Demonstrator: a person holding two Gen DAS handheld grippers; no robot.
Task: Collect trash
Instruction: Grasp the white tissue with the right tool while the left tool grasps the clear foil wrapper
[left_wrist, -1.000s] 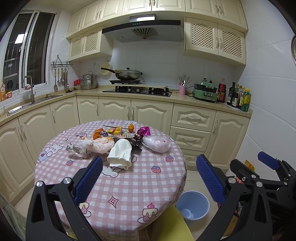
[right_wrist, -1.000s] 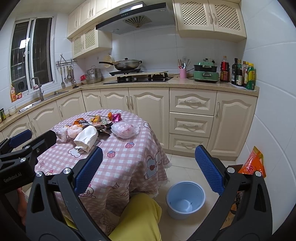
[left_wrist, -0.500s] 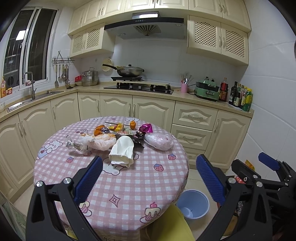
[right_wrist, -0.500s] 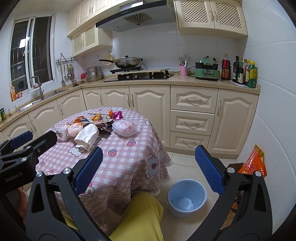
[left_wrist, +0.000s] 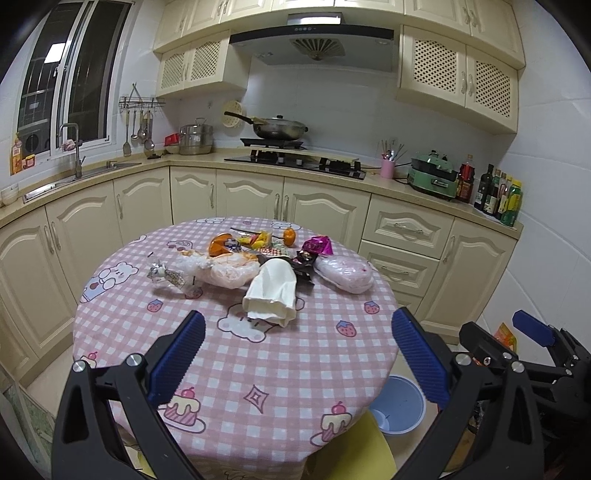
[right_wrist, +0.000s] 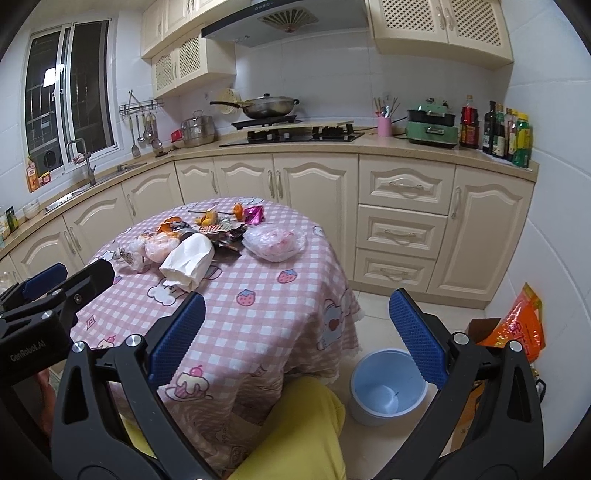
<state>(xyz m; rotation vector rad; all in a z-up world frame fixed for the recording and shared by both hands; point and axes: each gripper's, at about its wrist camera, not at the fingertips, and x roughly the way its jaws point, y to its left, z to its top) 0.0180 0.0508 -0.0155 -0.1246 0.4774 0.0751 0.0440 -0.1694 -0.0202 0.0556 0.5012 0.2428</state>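
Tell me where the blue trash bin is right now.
The blue bin stands on the floor right of the round table, below the open right gripper.

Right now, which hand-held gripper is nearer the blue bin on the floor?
Right. The right hand-held gripper hangs just above the blue bin; the left hand-held gripper is over the table.
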